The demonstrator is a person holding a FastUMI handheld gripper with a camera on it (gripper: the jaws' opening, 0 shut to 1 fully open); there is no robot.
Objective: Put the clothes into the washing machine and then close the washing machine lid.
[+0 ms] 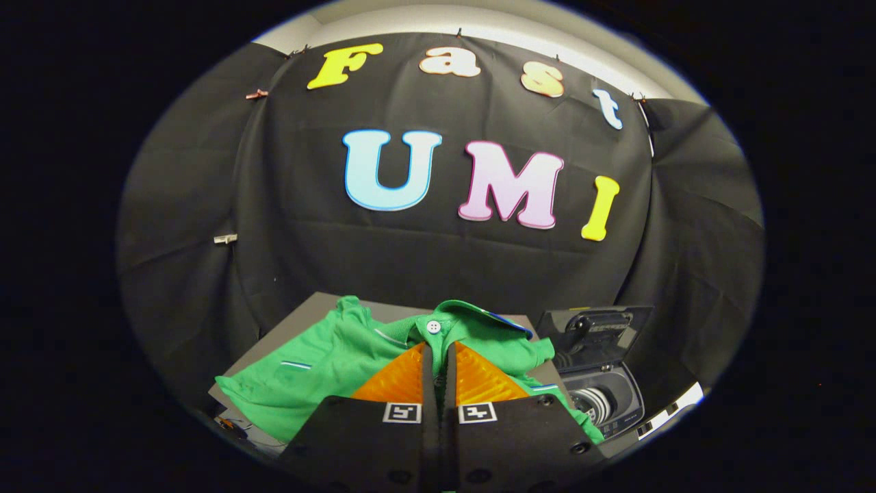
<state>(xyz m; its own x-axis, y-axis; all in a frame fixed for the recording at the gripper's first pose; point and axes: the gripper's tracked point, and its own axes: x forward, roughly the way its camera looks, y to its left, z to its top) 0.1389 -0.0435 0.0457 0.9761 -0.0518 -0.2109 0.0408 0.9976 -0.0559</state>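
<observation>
now the gripper (pixel 438 352) pinches green clothes (pixel 328 370) beside the open washing machine (pixel 602 390).

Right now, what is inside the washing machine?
The washer stands open, lid raised. In the tub, a pale ribbed part shows; no clothes visible, though the deeper drum is hidden. The green shirt lies on the table beside it, with the gripper jaws nearly closed at its collar.

Grey tabletop (pixel 301 322), blk cloth wall (pixel 410 253)
</observation>
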